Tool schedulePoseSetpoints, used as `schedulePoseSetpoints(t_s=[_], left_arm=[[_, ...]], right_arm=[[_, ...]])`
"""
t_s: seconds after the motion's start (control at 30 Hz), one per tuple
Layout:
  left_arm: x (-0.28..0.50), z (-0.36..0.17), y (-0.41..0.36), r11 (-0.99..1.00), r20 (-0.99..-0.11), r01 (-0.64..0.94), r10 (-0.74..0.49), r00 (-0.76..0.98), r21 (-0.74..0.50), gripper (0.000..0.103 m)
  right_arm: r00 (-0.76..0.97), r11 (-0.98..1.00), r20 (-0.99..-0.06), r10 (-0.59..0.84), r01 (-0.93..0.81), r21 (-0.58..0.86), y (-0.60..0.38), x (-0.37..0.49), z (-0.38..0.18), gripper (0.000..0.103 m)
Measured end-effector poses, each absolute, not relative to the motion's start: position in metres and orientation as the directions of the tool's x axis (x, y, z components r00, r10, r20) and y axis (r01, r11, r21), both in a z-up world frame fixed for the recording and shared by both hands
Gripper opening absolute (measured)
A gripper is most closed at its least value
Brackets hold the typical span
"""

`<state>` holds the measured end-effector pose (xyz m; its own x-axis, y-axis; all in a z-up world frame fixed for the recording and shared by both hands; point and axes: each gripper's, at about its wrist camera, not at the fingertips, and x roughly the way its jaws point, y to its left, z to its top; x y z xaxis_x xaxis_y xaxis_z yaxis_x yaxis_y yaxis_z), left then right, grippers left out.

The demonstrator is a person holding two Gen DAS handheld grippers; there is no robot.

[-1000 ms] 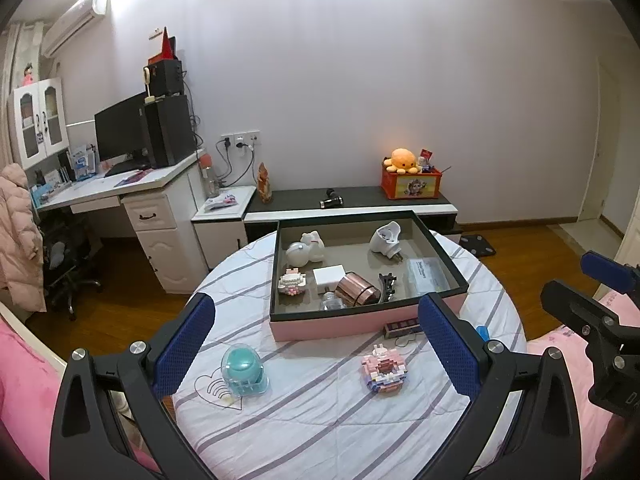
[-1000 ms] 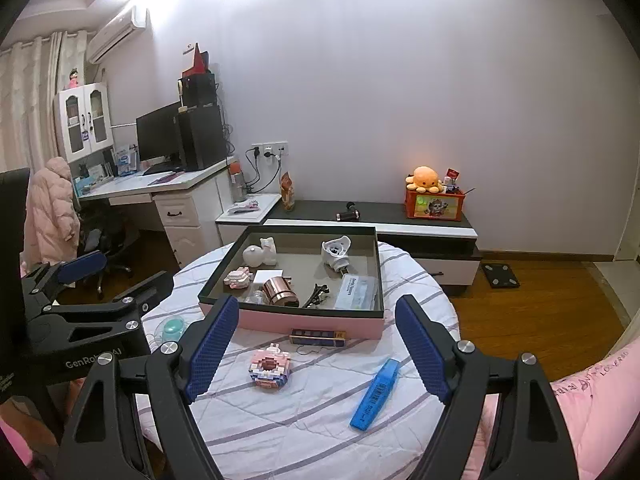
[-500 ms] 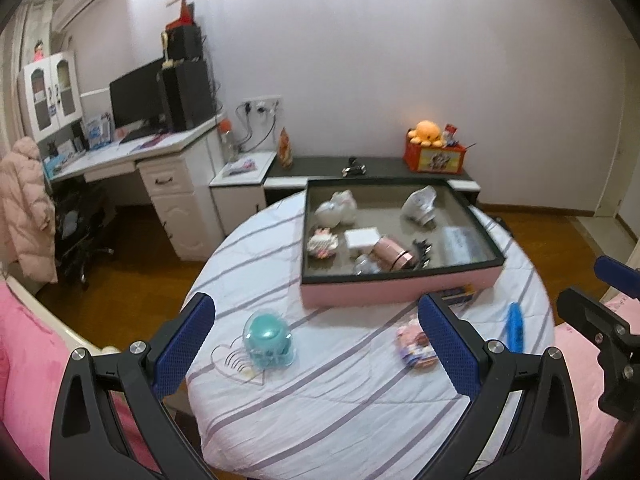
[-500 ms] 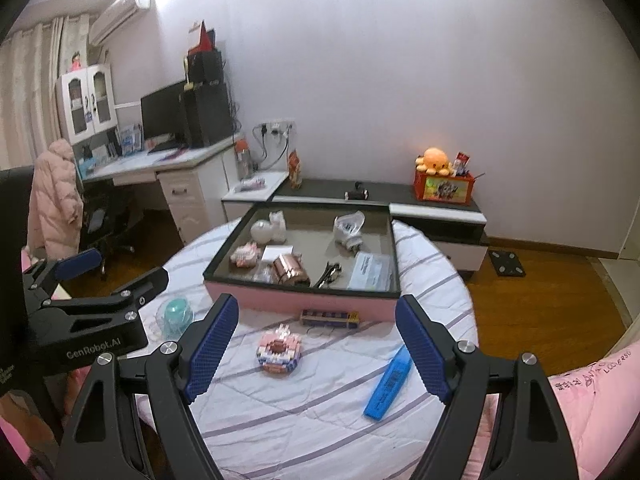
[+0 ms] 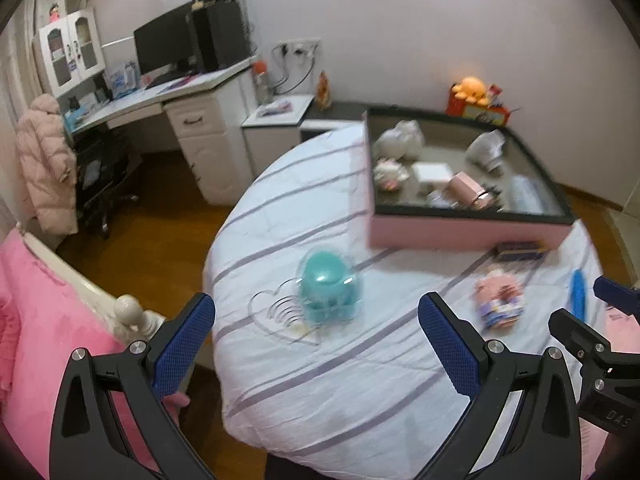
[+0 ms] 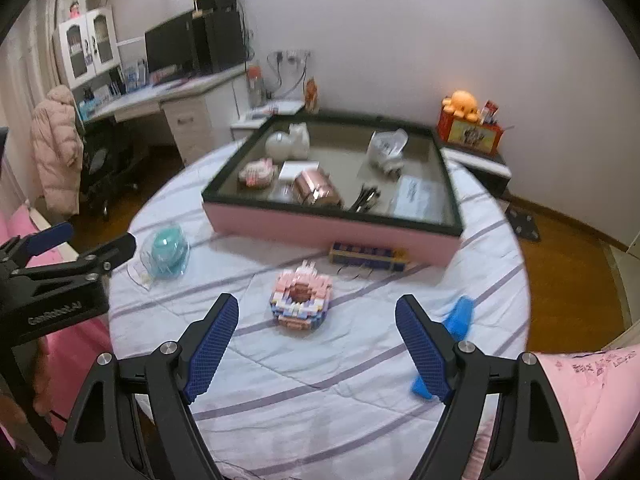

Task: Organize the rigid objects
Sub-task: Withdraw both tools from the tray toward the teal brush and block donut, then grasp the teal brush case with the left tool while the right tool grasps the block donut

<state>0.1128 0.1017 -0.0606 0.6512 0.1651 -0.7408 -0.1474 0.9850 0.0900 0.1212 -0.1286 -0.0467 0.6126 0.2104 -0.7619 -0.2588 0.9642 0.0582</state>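
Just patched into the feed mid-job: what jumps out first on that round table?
The big pink tray with a dark rim sits at the far side of the striped table, already holding several small items. In front of it lie a pastel block-built model, a teal domed toy to its left and a blue bar to its right. Both claws, left and right, hang open above the cloth, holding nothing.

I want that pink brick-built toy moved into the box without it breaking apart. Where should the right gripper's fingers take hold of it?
Grip the pink brick toy low on its two opposite side walls, coming down from above and the near side. It sits flat on the tablecloth as a squat, stacked block with stepped sides, so the wider base layers probably hold better than the small top pieces. The right gripper is open, lined up with it.
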Motion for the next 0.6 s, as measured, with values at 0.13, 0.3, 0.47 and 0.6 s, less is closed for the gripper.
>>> schedulePoseSetpoints(t_s=[0.13,0.3,0.47,0.6], left_arm=[[0.121,-0.076,0.111,0.983,-0.771,-0.157,0.169,0.614,0.090,0.103],[0.140,-0.096,0.116,0.985,-0.811,-0.152,0.156,0.564,0.083,0.103],[0.159,-0.115,0.118,0.987,-0.844,-0.135,0.142,0.518,0.083,0.103],[0.174,-0.127,0.124,0.986,-0.866,-0.145,0.143,0.480,0.082,0.103]], right_arm=[[0.558,0.963,-0.806,0.195,-0.265,0.050,-0.116,0.137,-0.070,0.082],[0.499,0.963,-0.848,0.181,-0.267,0.048,-0.106,0.159,-0.096,0.082],[0.470,0.969,-0.872,0.135,-0.248,0.016,-0.101,0.177,-0.113,0.082],[0.454,0.964,-0.879,0.149,-0.263,0.028,-0.096,0.186,-0.123,0.082]])
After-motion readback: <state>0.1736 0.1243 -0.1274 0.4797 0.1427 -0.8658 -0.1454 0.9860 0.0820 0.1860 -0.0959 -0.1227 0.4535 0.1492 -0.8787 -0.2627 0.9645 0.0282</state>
